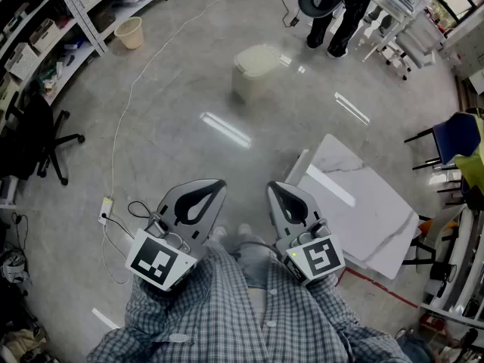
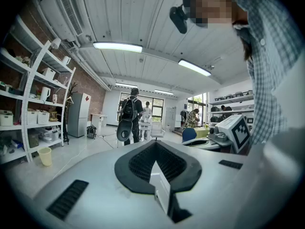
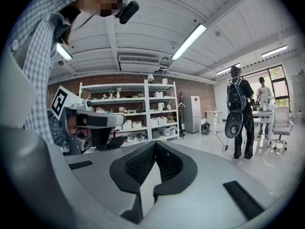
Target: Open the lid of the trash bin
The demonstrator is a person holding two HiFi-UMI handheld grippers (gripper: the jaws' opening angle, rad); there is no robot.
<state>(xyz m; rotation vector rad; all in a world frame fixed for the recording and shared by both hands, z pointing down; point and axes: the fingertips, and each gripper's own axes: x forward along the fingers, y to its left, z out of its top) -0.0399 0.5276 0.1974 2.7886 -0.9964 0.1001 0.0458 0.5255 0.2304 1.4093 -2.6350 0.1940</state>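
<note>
Head view: you hold left gripper (image 1: 212,187) and right gripper (image 1: 277,191) side by side at lower centre, just above your checked shirt (image 1: 249,320), both pointing up-frame. Left gripper view, right gripper view: jaws of each pressed together at tips, nothing between them. Trash bin (image 1: 257,68) stands on floor (image 1: 181,97) at upper centre, lid down, well apart from both grippers. White boards (image 1: 363,206) lie at right; small bucket (image 1: 130,32) at upper left near shelves (image 1: 72,10).

Head view downward; gripper views outward
</note>
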